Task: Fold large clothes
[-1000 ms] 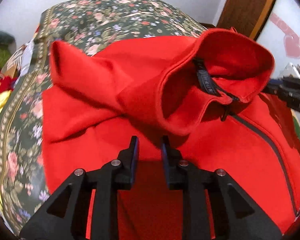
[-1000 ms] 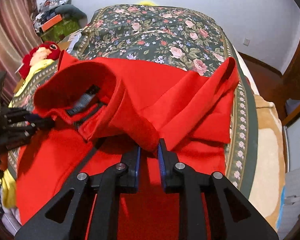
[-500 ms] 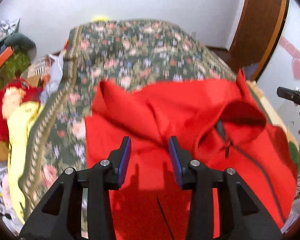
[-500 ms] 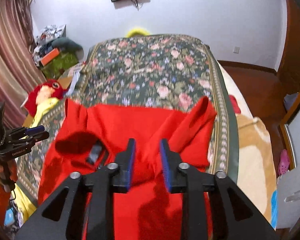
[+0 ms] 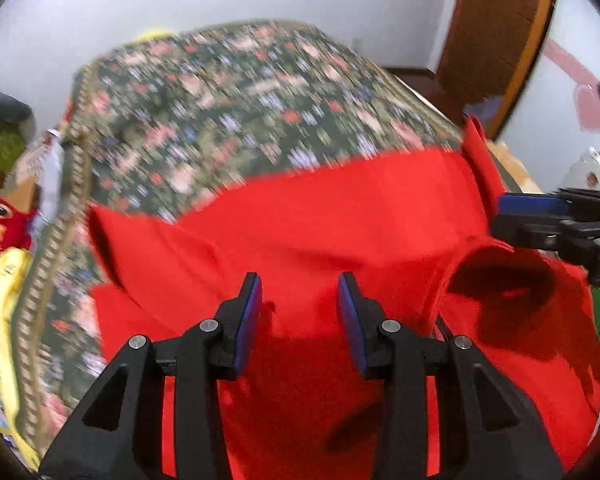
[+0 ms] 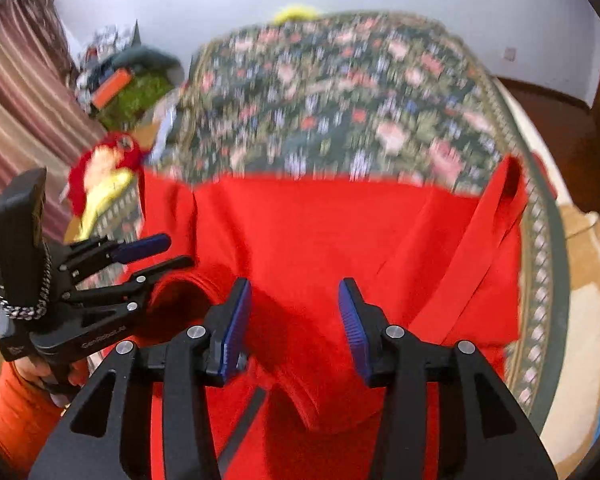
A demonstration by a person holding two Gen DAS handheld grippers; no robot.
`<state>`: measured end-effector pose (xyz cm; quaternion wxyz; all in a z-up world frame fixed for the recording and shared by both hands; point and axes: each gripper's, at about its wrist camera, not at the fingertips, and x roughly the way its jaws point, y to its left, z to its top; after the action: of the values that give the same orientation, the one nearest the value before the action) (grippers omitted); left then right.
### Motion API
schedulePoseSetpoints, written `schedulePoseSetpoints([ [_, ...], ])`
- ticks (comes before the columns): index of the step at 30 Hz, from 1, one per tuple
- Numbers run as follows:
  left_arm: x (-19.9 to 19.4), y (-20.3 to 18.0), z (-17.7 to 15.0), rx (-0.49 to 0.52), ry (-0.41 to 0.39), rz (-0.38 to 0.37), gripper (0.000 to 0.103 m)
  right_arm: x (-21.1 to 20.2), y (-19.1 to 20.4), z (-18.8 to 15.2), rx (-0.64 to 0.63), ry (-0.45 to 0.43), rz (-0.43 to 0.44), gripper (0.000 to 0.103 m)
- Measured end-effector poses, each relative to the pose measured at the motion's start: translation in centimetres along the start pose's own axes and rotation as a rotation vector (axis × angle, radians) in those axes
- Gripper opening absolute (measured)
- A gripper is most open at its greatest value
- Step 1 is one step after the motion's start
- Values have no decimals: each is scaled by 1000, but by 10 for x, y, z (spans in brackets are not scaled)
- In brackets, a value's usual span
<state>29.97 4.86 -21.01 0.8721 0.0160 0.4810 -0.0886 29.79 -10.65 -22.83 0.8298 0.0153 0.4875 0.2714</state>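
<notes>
A large red jacket (image 5: pixel 340 220) (image 6: pixel 320 232) lies spread over the near end of a bed with a floral cover (image 5: pixel 220 100) (image 6: pixel 340 92). Its collar (image 5: pixel 500 280) gapes at the right in the left wrist view, and a dark zipper (image 6: pixel 240 432) runs down near the bottom of the right wrist view. My left gripper (image 5: pixel 300 284) (image 6: pixel 172 251) hovers above the cloth, open, with nothing between its pads. The jaws of my right gripper (image 6: pixel 295 286) (image 5: pixel 500 216) are opening over the jacket, and the cloth lies below them, not pinched.
A red plush toy (image 5: pixel 0 220) (image 6: pixel 100 160) and a yellow item (image 5: pixel 4 300) lie off the bed's left side. Clutter (image 6: pixel 132 80) and striped curtains (image 6: pixel 12 100) fill the left corner. A wooden door (image 5: pixel 496 40) stands at the right. An orange sleeve (image 6: pixel 16 408) holds the left gripper.
Both grippers were shut on folds of the jacket, then let go, opened and drew back and upward. The jacket has dropped flatter onto the bed.
</notes>
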Motion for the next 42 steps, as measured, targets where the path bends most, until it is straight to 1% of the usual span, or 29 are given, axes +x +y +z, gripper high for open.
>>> schedulePoseSetpoints([
  [2, 5, -5, -15, 14, 27, -10, 39, 5, 1, -11, -26, 35, 0, 41],
  [3, 7, -7, -25, 26, 42, -3, 40, 7, 2, -18, -42, 53, -4, 41],
  [5, 6, -10, -43, 52, 44, 26, 46, 9, 3, -34, -72, 88, -19, 42],
  [6, 1, -10, -53, 52, 28, 41, 54, 9, 3, -39, -83, 96, -27, 42],
  [7, -3, -9, -59, 41, 21, 48, 59, 8, 4, -44, -92, 99, -35, 42],
  [9, -11, -4, -73, -5, 16, 35, 60, 6, 4, -50, -100, 95, -38, 44],
  [11, -17, 1, -83, -48, 11, 5, 60, 1, 5, -55, -86, 91, -27, 51],
  [14, -25, 8, -93, -100, 14, -10, 63, -4, 7, -55, -76, 87, -31, 54],
  [17, -30, 12, -91, -116, 34, -24, 63, -7, 10, -48, -77, 89, -24, 54],
  [19, -37, 15, -86, -111, 28, -19, 63, -12, 8, -41, -75, 75, -20, 54],
  [20, -41, 16, -83, -108, 19, -2, 63, -16, 7, -37, -71, 60, -21, 54],
  [21, -45, 19, -79, -102, 3, 39, 63, -19, 5, -33, -67, 43, -24, 54],
  [22, -47, 22, -75, -98, -8, 70, 65, -23, 2, -28, -60, 23, -30, 57],
  [23, -50, 26, -71, -99, -23, 101, 67, -26, -1, -24, -51, 2, -40, 63],
  [24, -51, 32, -66, -106, -36, 122, 70, -28, -4, -20, -43, -19, -53, 66],
  [25, -51, 38, -62, -113, -40, 137, 72, -30, -7, -15, -36, -36, -65, 68],
  [27, -48, 50, -52, -121, -41, 171, 72, -32, -15, -4, -15, -67, -111, 70],
  [29, -44, 63, -44, -132, -43, 192, 74, -31, -24, 5, 5, -80, -143, 76],
  [30, -41, 70, -41, -146, -42, 194, 80, -29, -30, 9, 19, -88, -153, 77],
  [31, -37, 78, -38, -170, -43, 192, 85, -27, -36, 13, 34, -91, -163, 78],
  [32, -33, 85, -36, -192, -44, 185, 86, -24, -42, 16, 48, -89, -176, 78],
  [35, -16, 114, -28, -314, -24, 119, 86, -9, -63, 24, 100, -60, -205, 78],
  [39, 13, 150, -26, -507, -3, 38, 86, 8, -92, 28, 218, -6, -184, 78],
  [42, 31, 169, -27, -619, 2, -30, 86, 19, -108, 27, 282, 22, -169, 78],
])
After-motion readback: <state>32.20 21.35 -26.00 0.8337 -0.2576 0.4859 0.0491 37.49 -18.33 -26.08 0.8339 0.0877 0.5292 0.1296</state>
